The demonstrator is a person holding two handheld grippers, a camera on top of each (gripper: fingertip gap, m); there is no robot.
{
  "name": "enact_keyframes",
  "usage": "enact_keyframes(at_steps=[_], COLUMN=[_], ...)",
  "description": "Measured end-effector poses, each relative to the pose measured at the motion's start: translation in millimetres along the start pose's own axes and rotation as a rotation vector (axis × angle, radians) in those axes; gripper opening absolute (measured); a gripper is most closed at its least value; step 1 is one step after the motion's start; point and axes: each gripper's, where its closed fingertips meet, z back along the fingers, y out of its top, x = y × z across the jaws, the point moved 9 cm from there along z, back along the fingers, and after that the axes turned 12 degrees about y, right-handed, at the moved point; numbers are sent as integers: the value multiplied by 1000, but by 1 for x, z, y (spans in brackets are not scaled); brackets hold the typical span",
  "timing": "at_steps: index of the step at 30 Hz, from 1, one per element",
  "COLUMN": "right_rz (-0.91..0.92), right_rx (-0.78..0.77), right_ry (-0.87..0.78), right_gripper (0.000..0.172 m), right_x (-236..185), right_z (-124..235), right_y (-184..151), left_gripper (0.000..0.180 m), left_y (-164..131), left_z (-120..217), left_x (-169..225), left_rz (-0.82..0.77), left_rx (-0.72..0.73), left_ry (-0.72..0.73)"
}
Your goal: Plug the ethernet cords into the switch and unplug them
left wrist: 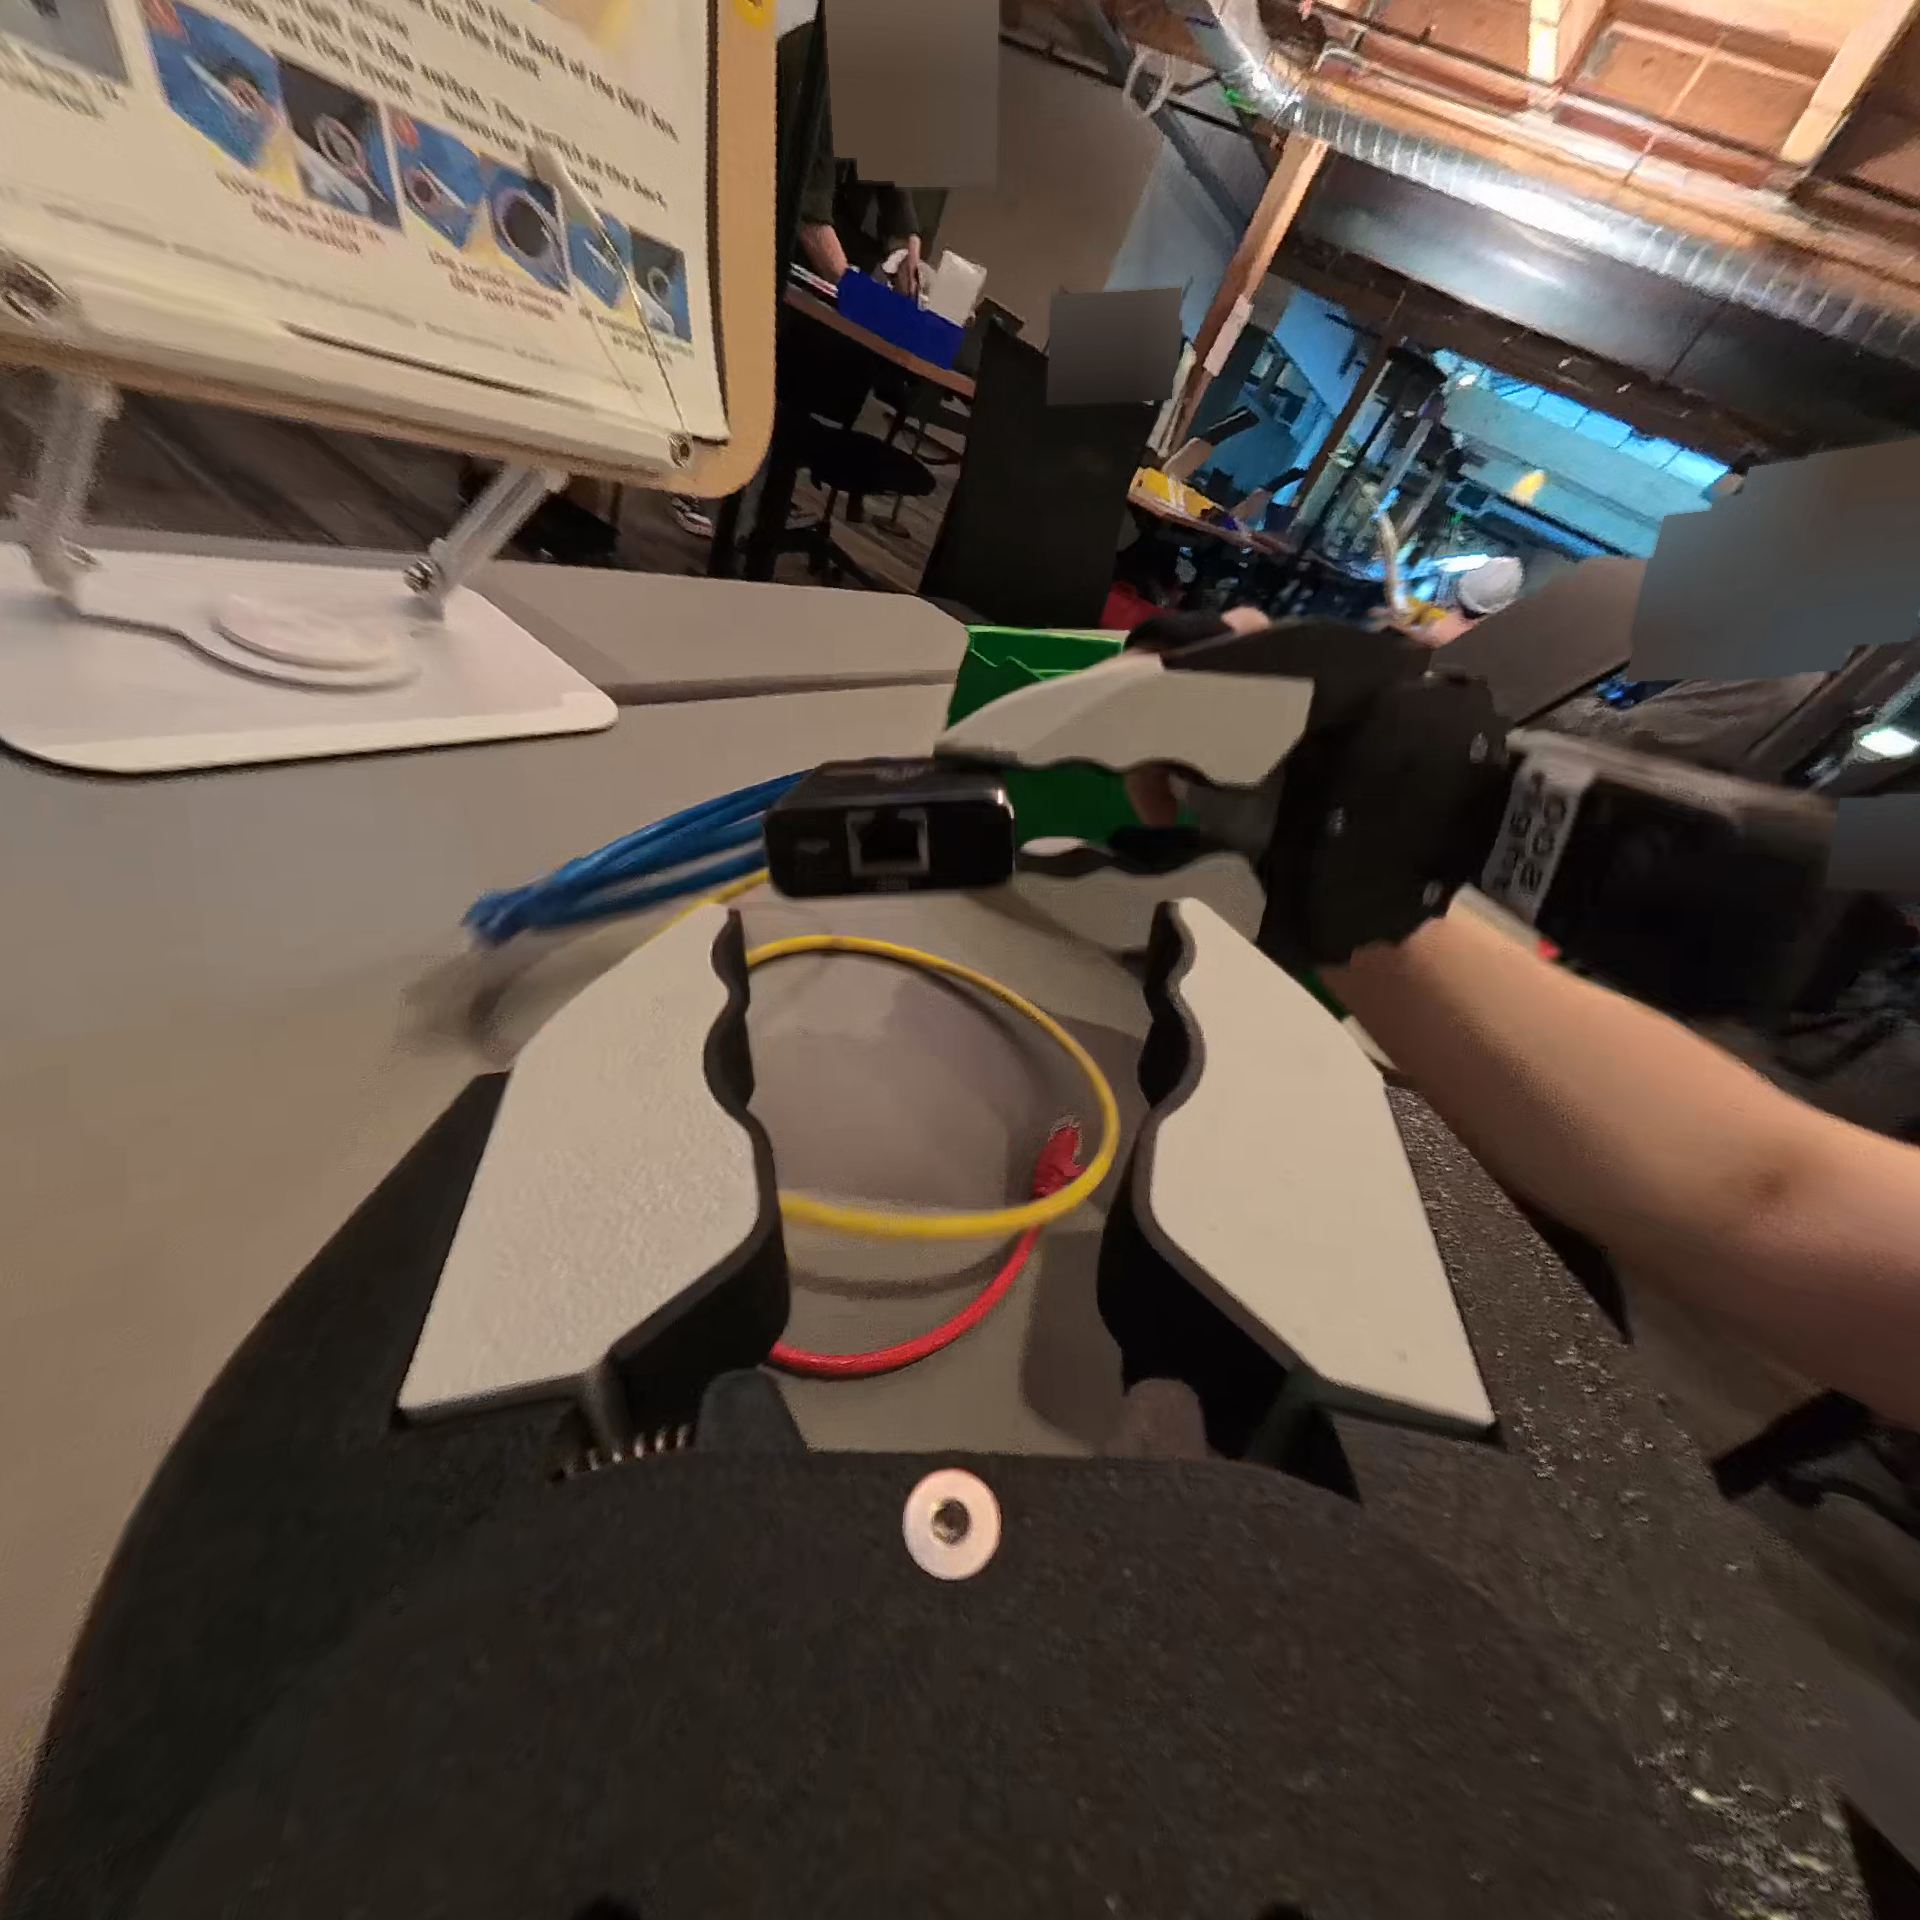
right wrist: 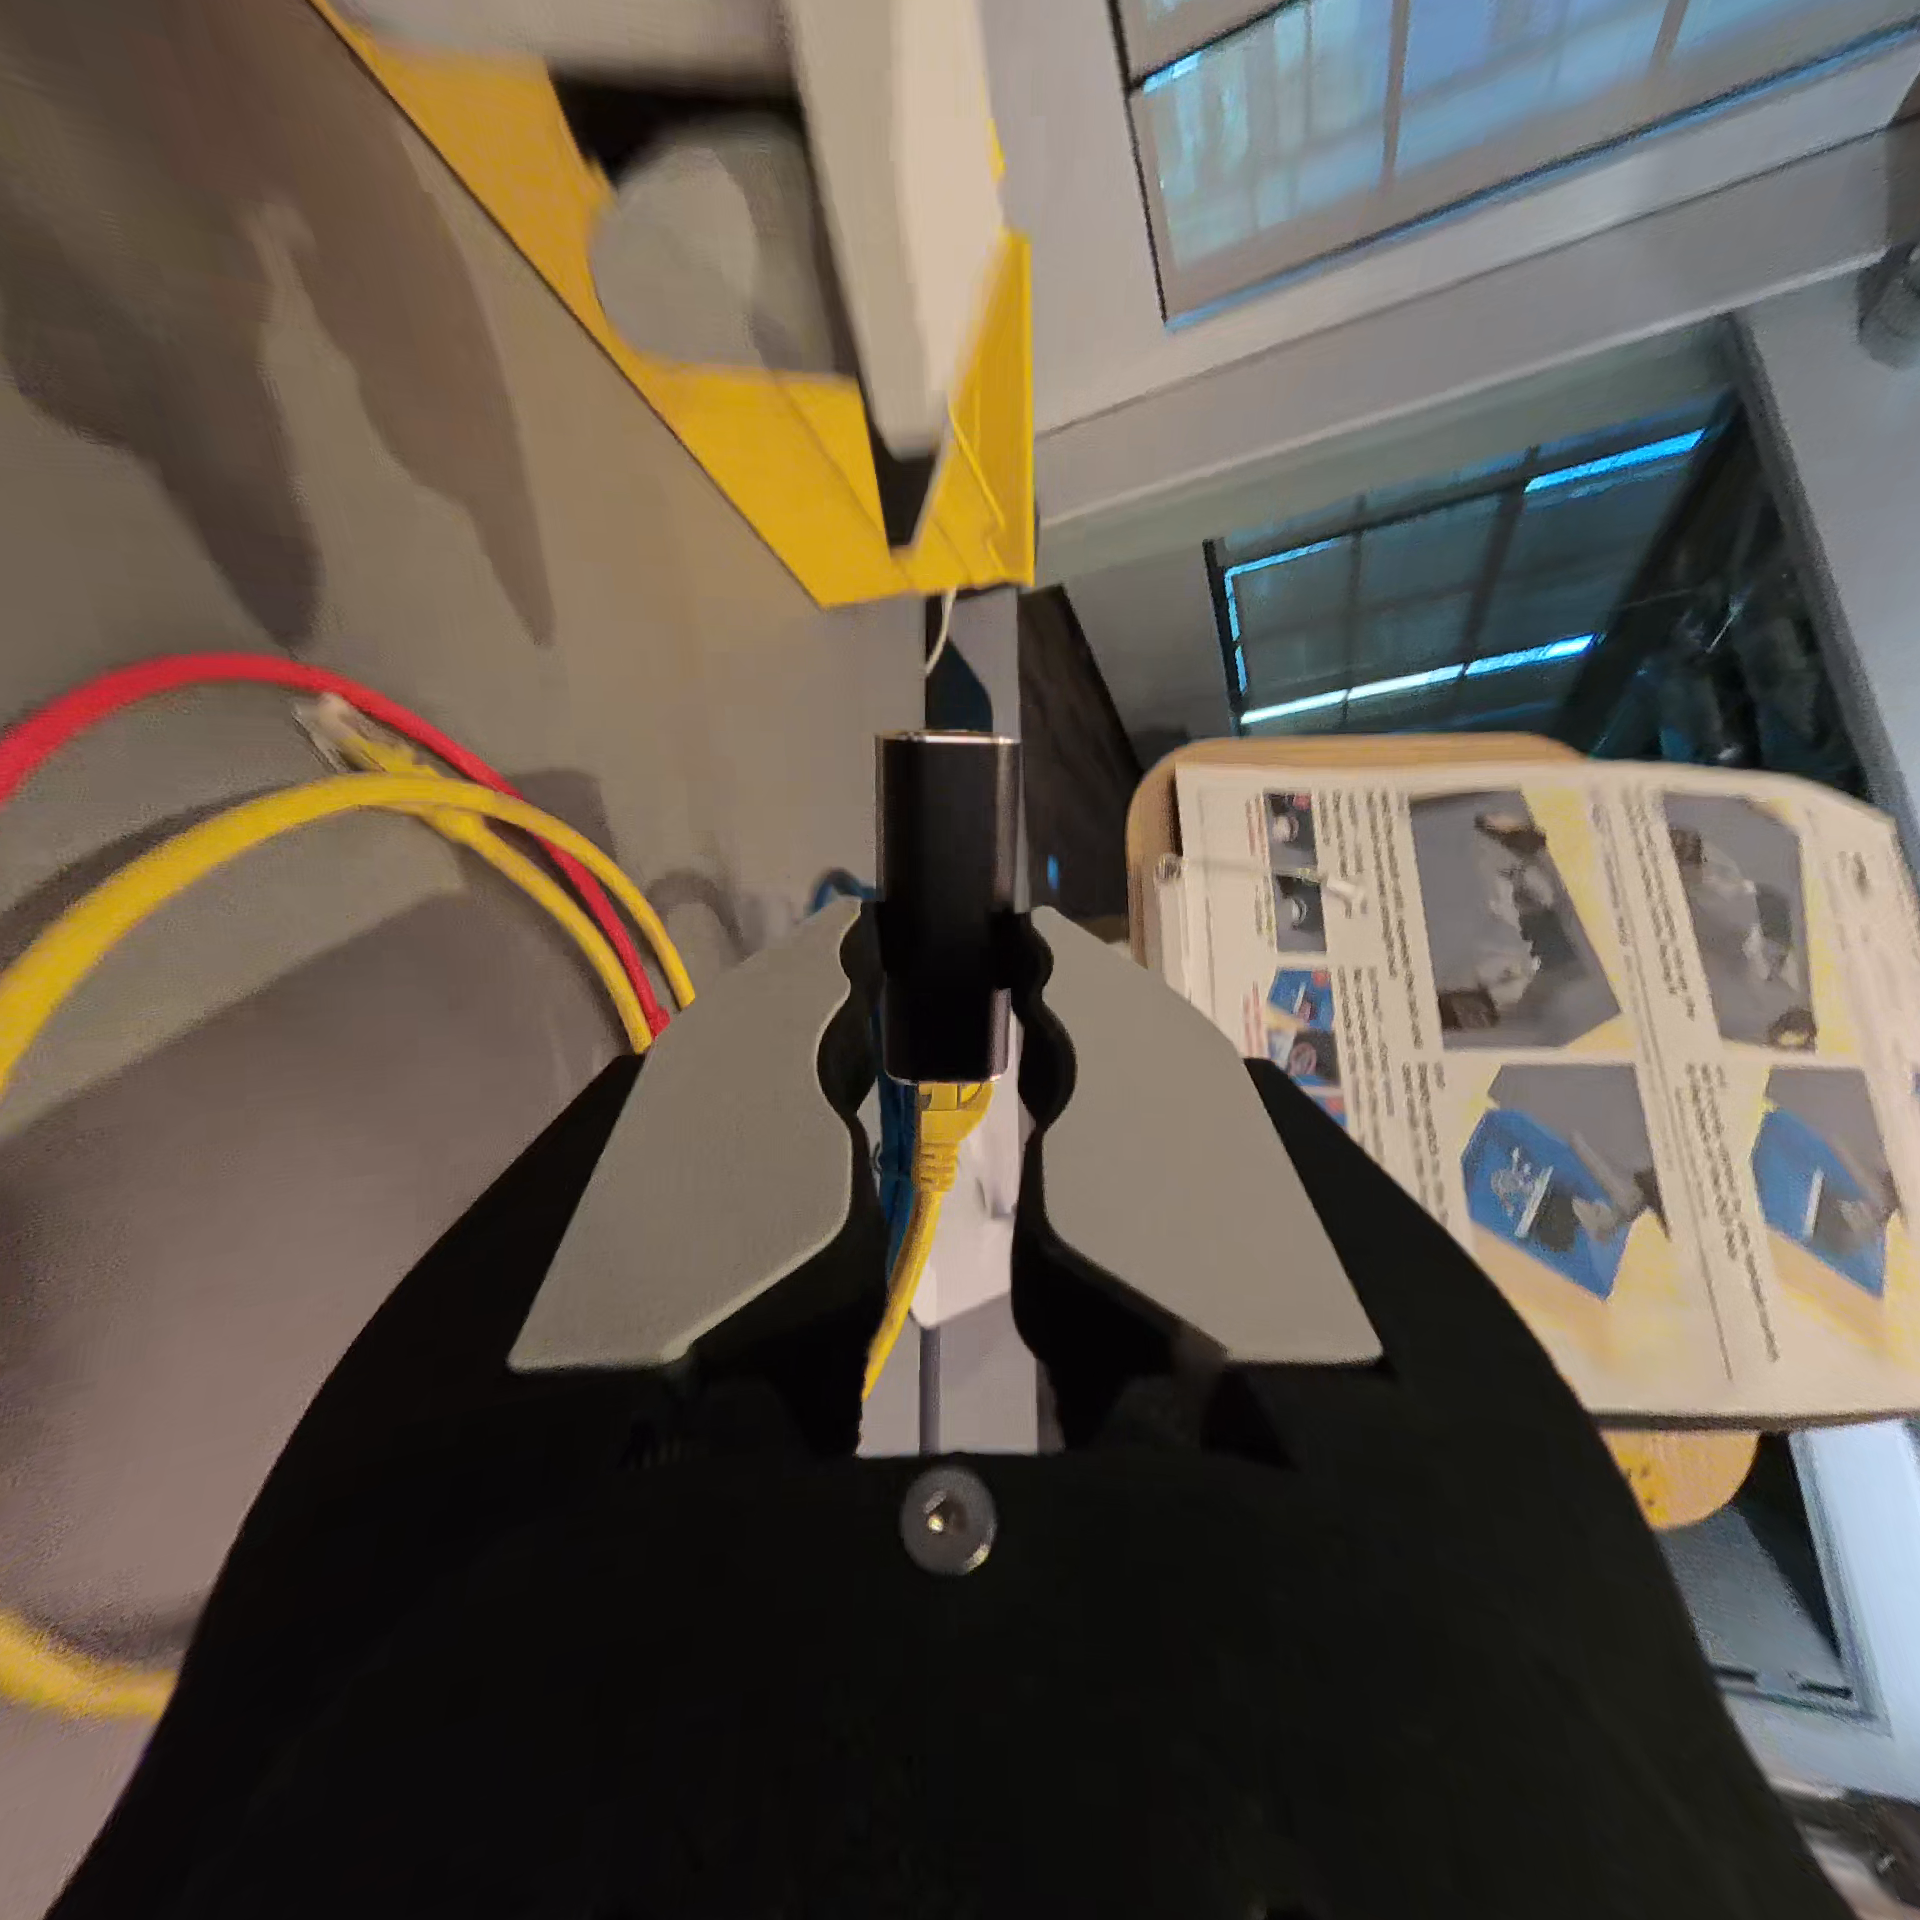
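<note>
**Tiny switch box, floppy cords: grip notes**

The small black rectangular plastic switch box [right wrist: 945,904] was up off the grey table [left wrist: 260,935], pinched across its two long sides by the right gripper [right wrist: 945,935], both pads pressing on it. A yellow ethernet cord [right wrist: 935,1143] was already seated in the end facing that gripper's wrist, and the far end showed an empty port pointing at the left gripper [left wrist: 951,935]. I'd guess the box was light and stiff, with smooth, glossy sides, so probably a bit slippery; holding it mid-body across the flat faces looked like the right call, since that kept both ports free.

The left gripper had its jaws wide apart with nothing in them, hovering over the table just short of the box. Below it lay loops of the yellow cord and a thin red ethernet cord [left wrist: 914,1351] with its plug end loose on the table (the clip tab on those plugs tends to be the fragile bit). A bundle of blue ethernet cords [left wrist: 623,862] lay behind the box to the left. Cords like these flop, so I'd grab one by the hard plug or right behind the boot, not mid-cable.

Farther out stood a printed instruction sheet on a white stand [left wrist: 312,665] and a green bin [left wrist: 1029,655].
</note>
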Motion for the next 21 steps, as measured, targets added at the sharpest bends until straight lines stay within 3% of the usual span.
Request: enact_keyframes(at_steps=[4,8,12,17,21], right_rz=[-111,-143,-161,-240,-391], right_rx=[2,-45,-101,-135,-47], right_ry=[-12,9,89,136,82], right_gripper=[24,24,24,25,25], right_x=[26,38,28,13,16], right_z=[22,30,15,0,11], right_y=[-12,-29,-52,-52,-52], left_gripper=[69,60,44,48,51], left_y=[4,-8,-29,-61,-84], left_z=[6,-5,-16,-27,-44], left_x=[-2,-1,15,43,43], left_rz=[-62,-86,-294,-549,-718], left_rx=[0,-137,-346,-503,-570], left_ry=[27,-9,-80,-201,-186])
